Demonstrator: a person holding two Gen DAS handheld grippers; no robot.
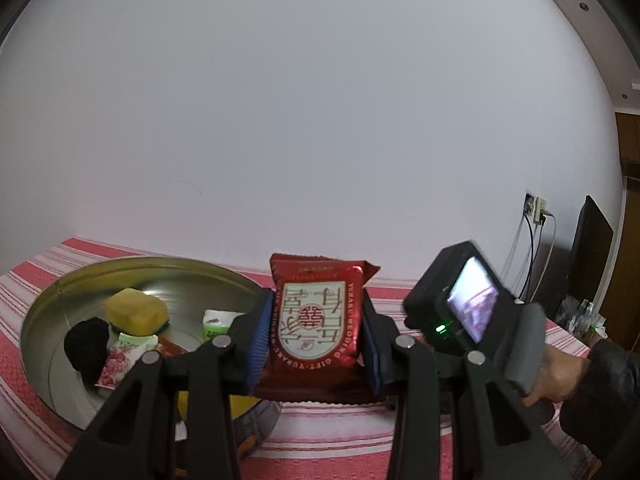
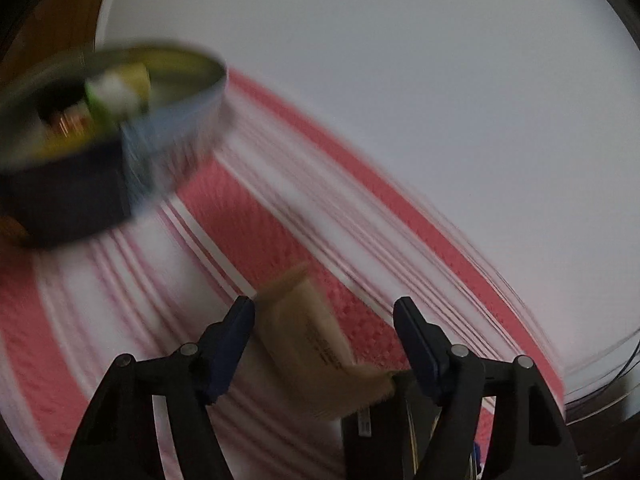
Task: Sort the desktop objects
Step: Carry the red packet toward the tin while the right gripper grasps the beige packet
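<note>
Your left gripper (image 1: 316, 340) has its blue fingers (image 1: 258, 340) clamped on the two side edges of a red foil snack packet (image 1: 314, 320), held upright and clear of the counter (image 1: 340, 432), which wears a red-and-white striped cloth. Take the round metal tin (image 1: 52, 312) as your landmark: the packet hangs just to the right of its rim. Inside the tin lie a yellow sponge (image 1: 136, 312), a black lump (image 1: 88, 346) just beside it, a pink-and-white sachet (image 1: 120, 360) against the lump, and a green-and-white packet (image 1: 214, 322) nearer the packet side. Further right of the tin, your right hand (image 1: 560, 376) grips the handle of the other gripper, whose small screen faces the left camera. In the right wrist view, heavily blurred, your right gripper (image 2: 324, 344) has its fingers (image 2: 230, 344) apart, with a tan paper sachet (image 2: 308, 328) lying slantwise between them on the cloth; the left finger sits just beside the sachet's edge, though whether it touches is unclear, and the right finger stands off it. That sachet lies well away from the tin (image 2: 120, 132), down and to the right of it in this view.
</note>
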